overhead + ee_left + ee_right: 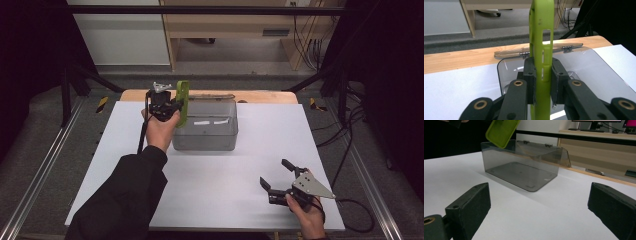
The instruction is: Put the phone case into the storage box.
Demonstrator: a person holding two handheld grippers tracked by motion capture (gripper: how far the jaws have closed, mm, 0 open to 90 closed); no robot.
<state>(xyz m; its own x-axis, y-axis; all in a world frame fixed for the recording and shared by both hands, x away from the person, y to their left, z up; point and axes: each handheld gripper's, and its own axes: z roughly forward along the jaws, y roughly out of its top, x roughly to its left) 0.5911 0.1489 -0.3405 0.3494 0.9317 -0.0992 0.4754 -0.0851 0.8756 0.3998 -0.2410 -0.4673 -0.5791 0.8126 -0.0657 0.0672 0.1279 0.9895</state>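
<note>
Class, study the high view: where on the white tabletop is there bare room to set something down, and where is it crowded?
Bare: the white tabletop between the clear box and the right gripper, and right of the box. Crowded: the box's left end, where the left gripper holds the green case.

A green phone case [183, 102] is held on edge, upright, in the left tool [167, 106], just at the left rim of a clear smoky box [205, 134] whose lid is folded back. The box is set toward the far middle of the white surface [210, 170], with a strip of bare wood seen beyond it. The right tool [280, 181] is kept low over the near right corner, jaws spread wide with nothing between them, well apart from the box.
</note>
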